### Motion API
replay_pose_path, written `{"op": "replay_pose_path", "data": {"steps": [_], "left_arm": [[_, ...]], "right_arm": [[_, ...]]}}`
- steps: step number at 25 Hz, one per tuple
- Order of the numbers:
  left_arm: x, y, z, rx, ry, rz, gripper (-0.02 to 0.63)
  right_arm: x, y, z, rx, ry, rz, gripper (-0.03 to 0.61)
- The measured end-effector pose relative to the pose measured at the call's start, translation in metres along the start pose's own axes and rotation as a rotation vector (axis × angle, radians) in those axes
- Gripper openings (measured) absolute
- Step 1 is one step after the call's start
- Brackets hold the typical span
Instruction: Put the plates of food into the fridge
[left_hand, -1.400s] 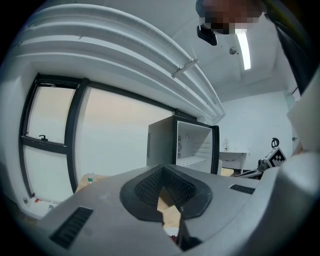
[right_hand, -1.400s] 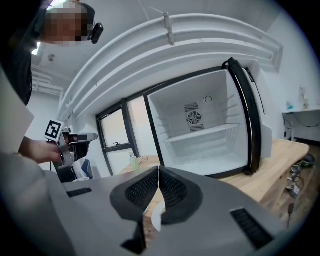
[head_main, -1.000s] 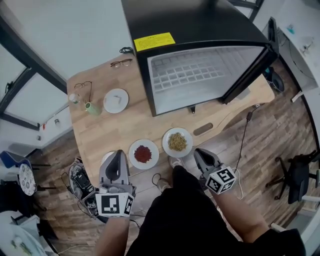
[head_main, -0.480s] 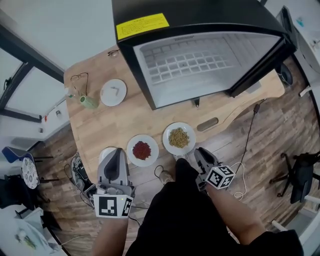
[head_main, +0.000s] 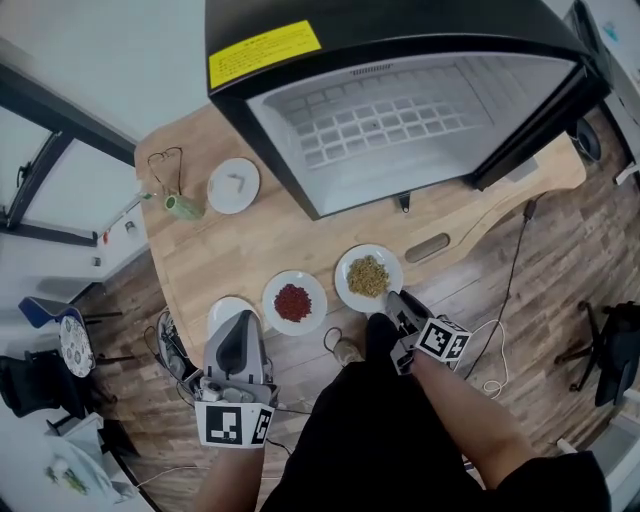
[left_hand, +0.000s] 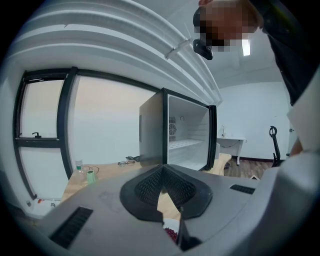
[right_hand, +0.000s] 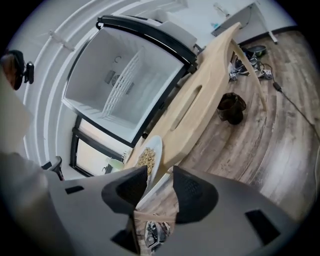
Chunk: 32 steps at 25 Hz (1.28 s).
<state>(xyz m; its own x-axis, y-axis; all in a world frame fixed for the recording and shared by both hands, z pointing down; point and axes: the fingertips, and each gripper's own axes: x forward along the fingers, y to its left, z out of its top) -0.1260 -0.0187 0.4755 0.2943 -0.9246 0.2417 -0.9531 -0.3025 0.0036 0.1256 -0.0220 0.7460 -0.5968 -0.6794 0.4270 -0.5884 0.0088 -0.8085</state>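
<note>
Right gripper (head_main: 395, 300): jaws just been opening, part-way apart, gripping nothing. Straight ahead, toward the fridge (head_main: 400, 110): plate of yellow grains (head_main: 343, 282), rim just off the jaw tips. Left gripper (head_main: 240, 320): closed, empty, farther from the fridge, near the red-food plate (head_main: 272, 303).
</note>
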Motion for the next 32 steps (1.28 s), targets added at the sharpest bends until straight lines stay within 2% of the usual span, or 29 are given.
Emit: {"op": "replay_pose_path", "data": {"steps": [3,6,8,10,21,26,29,32], "left_arm": [[0.001,0.001,-0.001,0.009,0.011,0.002,0.003],[0.005,0.004,0.0,0.004,0.02,0.006,0.003],[0.008,0.003,0.002,0.002,0.019,0.002,0.003],[0.01,0.002,0.005,0.004,0.012,-0.005,0.003],[0.017,0.001,0.027,0.021,-0.037,-0.024,0.003],[0.019,0.0,0.032,0.063,-0.046,-0.025,0.003],[0.017,-0.008,0.023,0.043,-0.021,-0.045,0.003],[0.013,-0.016,0.025,0.025,-0.031,-0.054,0.003]], "right_arm": [[0.007,0.001,0.002,0.064,-0.011,0.015,0.158],[0.008,0.005,0.004,0.102,-0.019,0.031,0.113],[0.006,0.011,0.008,0.137,-0.042,0.059,0.055],[0.006,0.02,0.015,0.158,-0.063,0.087,0.036],[0.001,0.047,0.05,0.128,-0.093,0.113,0.032],[-0.007,0.062,0.064,0.139,-0.107,0.135,0.032],[-0.011,0.071,0.067,0.135,-0.107,0.144,0.032],[-0.016,0.08,0.077,0.142,-0.12,0.147,0.032]]}}
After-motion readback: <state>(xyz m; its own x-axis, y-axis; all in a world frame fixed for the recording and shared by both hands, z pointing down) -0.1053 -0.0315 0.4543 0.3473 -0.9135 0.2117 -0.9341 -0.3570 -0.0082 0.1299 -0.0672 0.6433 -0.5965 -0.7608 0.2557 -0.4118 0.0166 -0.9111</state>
